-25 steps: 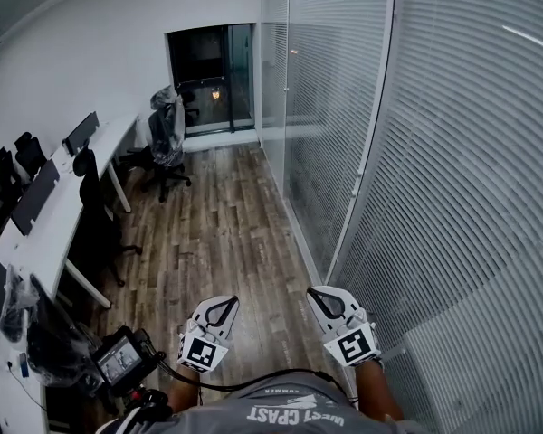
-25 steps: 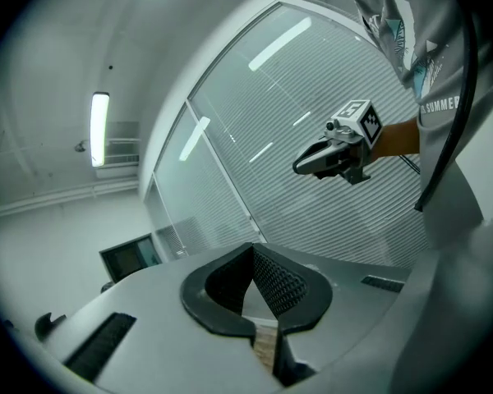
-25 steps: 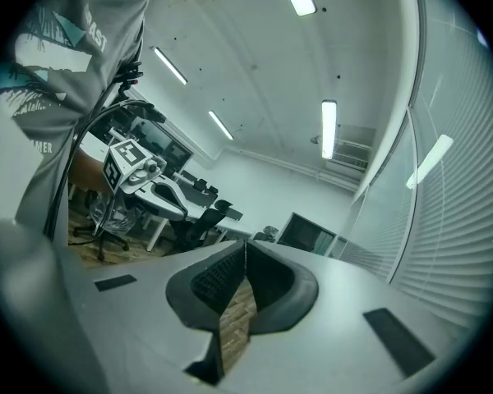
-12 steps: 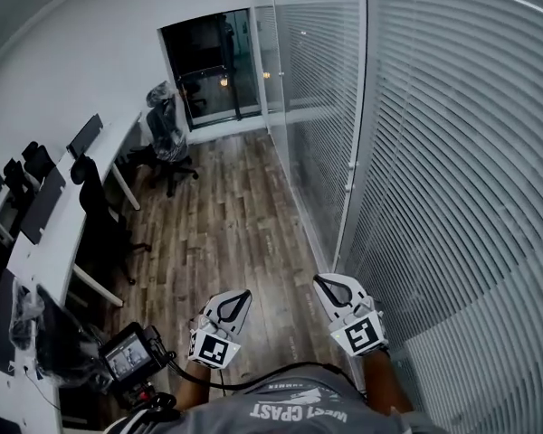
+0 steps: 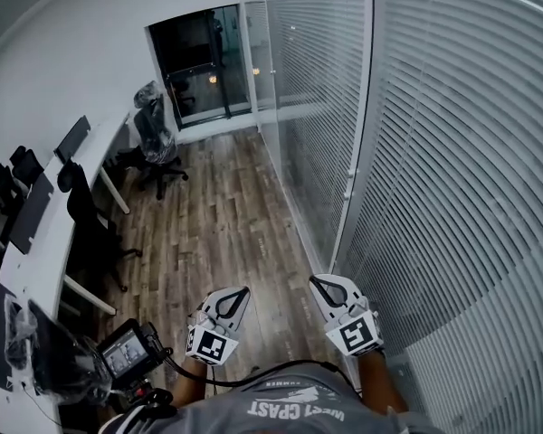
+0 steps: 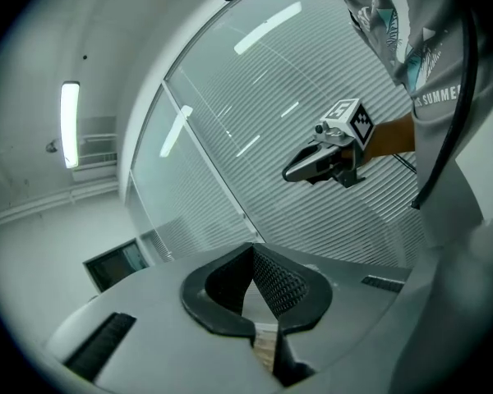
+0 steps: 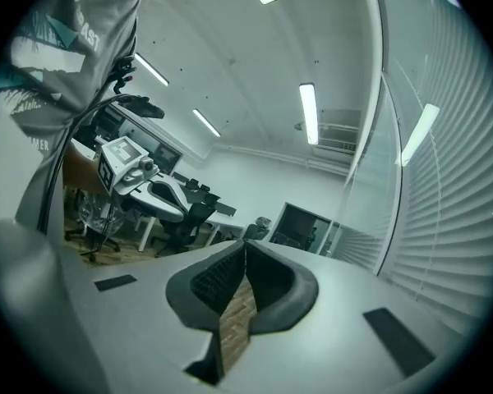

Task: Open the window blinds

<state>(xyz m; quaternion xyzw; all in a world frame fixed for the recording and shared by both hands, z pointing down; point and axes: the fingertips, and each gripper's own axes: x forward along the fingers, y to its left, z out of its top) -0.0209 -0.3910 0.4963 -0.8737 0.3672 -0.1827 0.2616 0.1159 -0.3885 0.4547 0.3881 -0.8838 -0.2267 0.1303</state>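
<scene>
White slatted window blinds [image 5: 462, 197] cover the glass wall on my right, slats closed, split by a white upright post [image 5: 355, 161]. More blinds [image 5: 312, 98] run on toward the far end. My left gripper [image 5: 244, 289] and right gripper [image 5: 313, 280] are held low in front of me over the wood floor, both pointing ahead, shut and holding nothing. The right one is close beside the blinds, apart from them. The left gripper view shows shut jaws [image 6: 253, 249], the right gripper [image 6: 324, 158] and the blinds [image 6: 255, 130]. The right gripper view shows shut jaws [image 7: 245, 245] and the left gripper [image 7: 148, 189].
A long white desk [image 5: 50, 242] with dark monitors and black office chairs [image 5: 154, 143] lines the left wall. A dark glass doorway [image 5: 199, 61] closes the far end. A small camera rig [image 5: 127, 353] with a cable hangs at my lower left. Wood floor [image 5: 217, 233] runs between.
I have moved forward along the blinds; the post and the desk have slid nearer. Both grippers stay shut, side by side, in nearly the same place in the view.
</scene>
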